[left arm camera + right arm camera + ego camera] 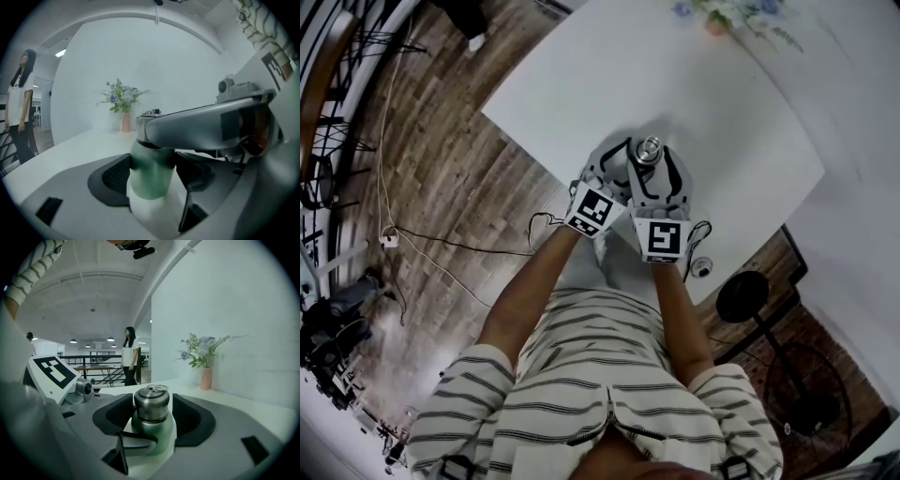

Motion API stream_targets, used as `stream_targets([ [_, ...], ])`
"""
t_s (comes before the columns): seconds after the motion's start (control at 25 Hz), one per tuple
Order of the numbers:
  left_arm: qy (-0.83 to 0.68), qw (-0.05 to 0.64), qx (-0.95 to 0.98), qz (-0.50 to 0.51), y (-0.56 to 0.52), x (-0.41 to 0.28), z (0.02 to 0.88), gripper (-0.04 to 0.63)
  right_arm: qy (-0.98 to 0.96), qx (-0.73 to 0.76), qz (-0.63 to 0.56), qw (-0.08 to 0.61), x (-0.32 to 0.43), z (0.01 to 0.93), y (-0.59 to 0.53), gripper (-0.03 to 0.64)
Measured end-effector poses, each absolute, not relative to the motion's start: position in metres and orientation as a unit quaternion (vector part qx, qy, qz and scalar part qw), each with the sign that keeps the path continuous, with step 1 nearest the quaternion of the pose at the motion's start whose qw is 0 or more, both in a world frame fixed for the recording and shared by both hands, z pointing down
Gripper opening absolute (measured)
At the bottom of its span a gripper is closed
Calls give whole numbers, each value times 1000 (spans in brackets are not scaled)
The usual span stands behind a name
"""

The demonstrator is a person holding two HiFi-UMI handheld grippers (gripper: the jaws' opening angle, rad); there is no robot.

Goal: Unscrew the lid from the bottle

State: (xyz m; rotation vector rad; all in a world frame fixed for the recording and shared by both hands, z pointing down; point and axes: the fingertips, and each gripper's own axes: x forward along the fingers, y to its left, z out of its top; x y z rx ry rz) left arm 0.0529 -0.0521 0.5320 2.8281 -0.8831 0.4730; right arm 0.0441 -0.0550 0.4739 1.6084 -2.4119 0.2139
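A green bottle (151, 173) with a steel lid (152, 404) stands on the white table (722, 103) near its front edge. My left gripper (152, 174) is shut on the bottle's green body, a pad against each side. My right gripper (152, 409) reaches in higher up, at lid level, and its jaws flank the lid with a thin gap on each side, so it is open. In the head view both grippers meet at the lid (649, 148), the left gripper (623, 169) coming from the left and the right gripper (656, 169) from the right. The right gripper's finger (206, 124) crosses over the bottle in the left gripper view.
A pink vase of flowers (205, 376) stands at the table's far end by the white wall. A person (128, 357) stands beyond the table near a railing. On the wooden floor lie cables (441, 246) to the left and a round-based stand (742, 296) to the right.
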Motion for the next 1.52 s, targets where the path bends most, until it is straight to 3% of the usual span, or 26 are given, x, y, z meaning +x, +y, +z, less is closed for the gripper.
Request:
stream_targets([
  [0.56, -296, 74, 940, 155, -51, 51, 532, 306, -842, 524, 60, 115, 43, 477, -55, 236],
  [1.52, -279, 67, 944, 164, -51, 52, 532, 305, -971, 214, 29, 105, 40, 472, -50, 238],
])
